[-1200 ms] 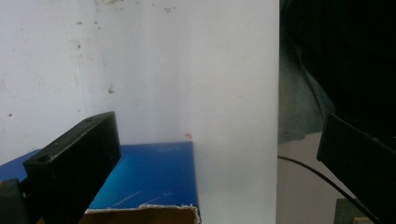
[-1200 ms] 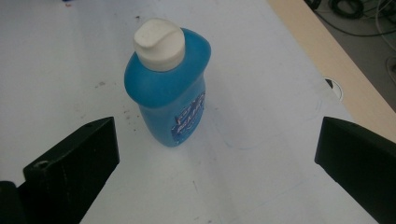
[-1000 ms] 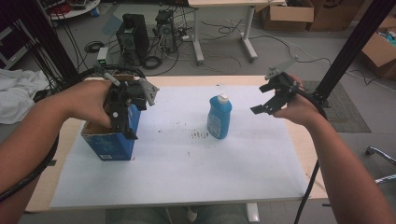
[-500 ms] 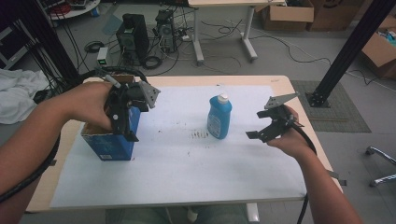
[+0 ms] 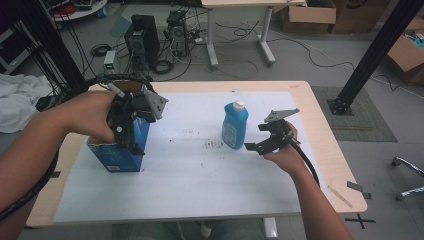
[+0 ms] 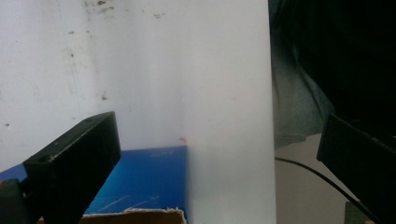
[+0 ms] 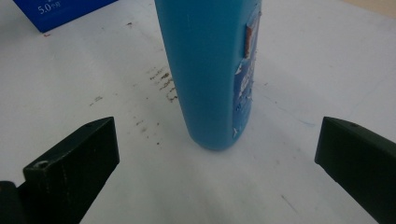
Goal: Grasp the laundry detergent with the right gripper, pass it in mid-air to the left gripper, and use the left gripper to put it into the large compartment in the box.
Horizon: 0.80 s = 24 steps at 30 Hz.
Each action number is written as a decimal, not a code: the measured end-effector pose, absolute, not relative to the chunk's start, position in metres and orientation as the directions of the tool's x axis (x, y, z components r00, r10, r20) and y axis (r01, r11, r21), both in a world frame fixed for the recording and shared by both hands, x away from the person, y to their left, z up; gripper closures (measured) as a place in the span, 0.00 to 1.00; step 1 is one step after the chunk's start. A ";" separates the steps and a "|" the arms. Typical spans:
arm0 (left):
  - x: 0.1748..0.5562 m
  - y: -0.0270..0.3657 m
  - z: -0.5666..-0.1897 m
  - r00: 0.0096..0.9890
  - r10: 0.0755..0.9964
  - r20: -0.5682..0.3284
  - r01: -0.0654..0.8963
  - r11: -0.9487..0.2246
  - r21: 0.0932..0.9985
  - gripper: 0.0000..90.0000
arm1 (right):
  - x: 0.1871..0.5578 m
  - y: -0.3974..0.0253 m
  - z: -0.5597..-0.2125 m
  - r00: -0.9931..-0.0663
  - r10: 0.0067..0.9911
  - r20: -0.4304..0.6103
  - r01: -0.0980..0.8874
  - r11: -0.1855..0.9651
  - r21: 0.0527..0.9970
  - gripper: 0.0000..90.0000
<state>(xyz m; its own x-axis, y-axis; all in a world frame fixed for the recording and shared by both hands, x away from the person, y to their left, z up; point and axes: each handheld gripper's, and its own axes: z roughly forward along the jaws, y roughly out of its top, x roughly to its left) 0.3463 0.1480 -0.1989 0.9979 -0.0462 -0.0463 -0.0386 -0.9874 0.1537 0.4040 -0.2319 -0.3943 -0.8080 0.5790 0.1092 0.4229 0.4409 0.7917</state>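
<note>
Your right hand-held gripper [image 5: 262, 145] sits low over the worktop [image 5: 320, 125] with its jaws spread wide, gripping nothing. The blue bottle [image 5: 235, 125] stands upright just ahead of it on the white sheet [image 5: 200, 185], near the sheet's middle. In the right gripper view the bottle [image 7: 210, 70] stands between the two jaw lines but beyond the tips, with bare sheet on either side of its base. A patch of dark specks [image 5: 215, 145] lies just left of the bottle's foot.

Your left hand-held gripper [image 5: 127, 135] hangs over the open blue carton [image 5: 117, 155], jaws apart and holding nothing. In the left gripper view the carton's torn cardboard rim [image 6: 135, 215] shows at the bottom, between the jaws. The carton stands close to the sheet's left edge. Between carton and bottle the sheet is open, and so is the whole near strip towards you. Right of the bottle, bare wood runs to the worktop's right edge.
</note>
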 end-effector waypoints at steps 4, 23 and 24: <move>0.345 0.149 -0.199 0.998 -0.043 -0.046 -0.035 -0.987 0.154 0.00 | 0.409 -0.222 -0.406 -0.791 0.599 0.122 0.432 0.406 0.805 0.00; 0.344 0.155 -0.202 0.998 -0.037 -0.049 -0.028 -0.985 0.168 0.00 | 0.420 -0.188 -0.425 -0.722 0.681 0.117 0.412 0.288 0.865 0.00; 0.344 0.156 -0.202 0.998 -0.038 -0.049 -0.029 -0.986 0.165 0.00 | 0.420 -0.188 -0.426 -0.716 0.689 0.116 0.409 0.279 0.869 0.00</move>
